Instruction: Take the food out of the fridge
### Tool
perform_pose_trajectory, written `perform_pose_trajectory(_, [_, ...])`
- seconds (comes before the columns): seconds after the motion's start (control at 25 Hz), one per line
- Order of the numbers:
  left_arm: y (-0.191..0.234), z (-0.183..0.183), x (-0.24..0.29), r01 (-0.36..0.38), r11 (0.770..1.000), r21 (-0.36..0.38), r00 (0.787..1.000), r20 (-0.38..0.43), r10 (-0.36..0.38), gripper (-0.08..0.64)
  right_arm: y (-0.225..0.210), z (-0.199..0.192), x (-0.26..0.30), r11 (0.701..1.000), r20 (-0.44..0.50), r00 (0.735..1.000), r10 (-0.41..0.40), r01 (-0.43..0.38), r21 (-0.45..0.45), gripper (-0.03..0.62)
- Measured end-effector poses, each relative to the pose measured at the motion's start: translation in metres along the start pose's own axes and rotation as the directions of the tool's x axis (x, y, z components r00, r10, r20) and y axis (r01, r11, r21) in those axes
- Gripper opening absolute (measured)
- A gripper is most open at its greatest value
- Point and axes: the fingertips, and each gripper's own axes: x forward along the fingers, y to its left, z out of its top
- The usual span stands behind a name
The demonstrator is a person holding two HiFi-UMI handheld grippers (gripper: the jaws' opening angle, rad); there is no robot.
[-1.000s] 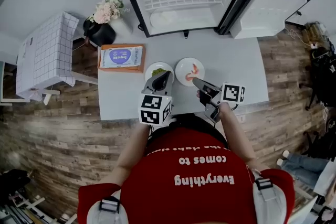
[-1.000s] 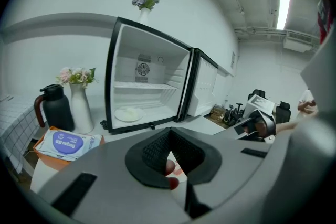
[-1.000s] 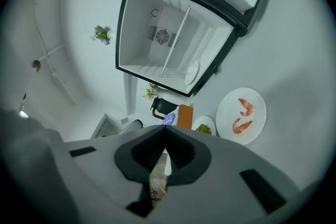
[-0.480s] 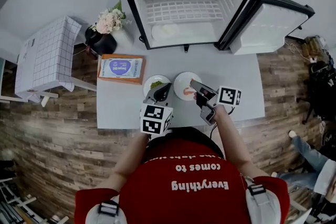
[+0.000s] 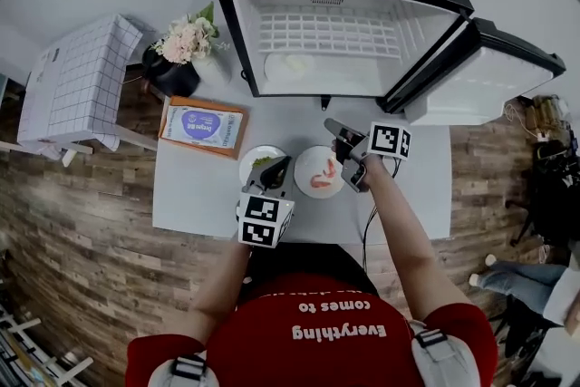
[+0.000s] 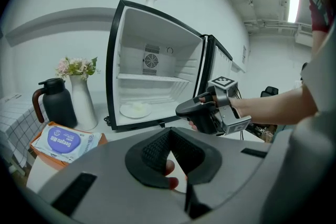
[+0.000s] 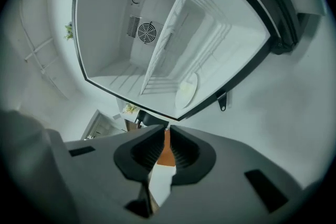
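Observation:
The black fridge (image 5: 335, 32) stands open at the table's far edge. On its floor lies a white plate of pale food (image 5: 292, 65), also visible in the left gripper view (image 6: 135, 109) and the right gripper view (image 7: 187, 89). A plate of shrimp (image 5: 317, 172) and a plate of greens (image 5: 254, 160) sit on the grey table. My right gripper (image 5: 333, 127) points at the fridge mouth just short of it. Its jaws are nearly together and starting to part, with nothing between them. My left gripper (image 5: 279, 163) hovers between the two plates, shut and empty.
The fridge door (image 5: 480, 82) swings out to the right. An orange box with a blue packet (image 5: 201, 125) lies on the table's left. A flower vase (image 5: 186, 39) and black kettle (image 5: 168, 68) stand behind it. A grid-cloth side table (image 5: 72, 82) is further left.
My right gripper has travelled from the near side of the shrimp plate up past it toward the fridge opening. The left gripper has drawn back a little from over the greens plate.

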Motion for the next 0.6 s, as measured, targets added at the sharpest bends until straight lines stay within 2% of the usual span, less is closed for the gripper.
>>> perform_pose_trajectory(0.08, [0.003,-0.003,0.010,-0.012,1.000,-0.022,1.000,0.005,0.012,0.000,-0.012,0.016,0.011,1.000,-0.016,1.000,-0.008,0.008,-0.007,0.036])
perform_pose_trajectory(0.16, [0.005,-0.006,0.018,-0.018,0.999,-0.039,1.000,0.007,0.018,0.000,-0.022,0.034,0.024,1.000,-0.024,1.000,-0.019,0.019,-0.016,0.082])
perform_pose_trajectory(0.44, [0.013,-0.013,0.030,-0.048,0.995,-0.084,0.999,0.008,0.049,0.000,-0.060,0.089,0.071,0.997,0.018,0.998,-0.061,0.060,0.051,0.103])
perform_pose_trajectory(0.6, [0.022,-0.015,0.034,-0.071,0.992,-0.106,0.997,0.000,0.072,0.000,-0.079,0.110,0.096,0.992,0.034,0.993,-0.111,0.109,0.058,0.103])
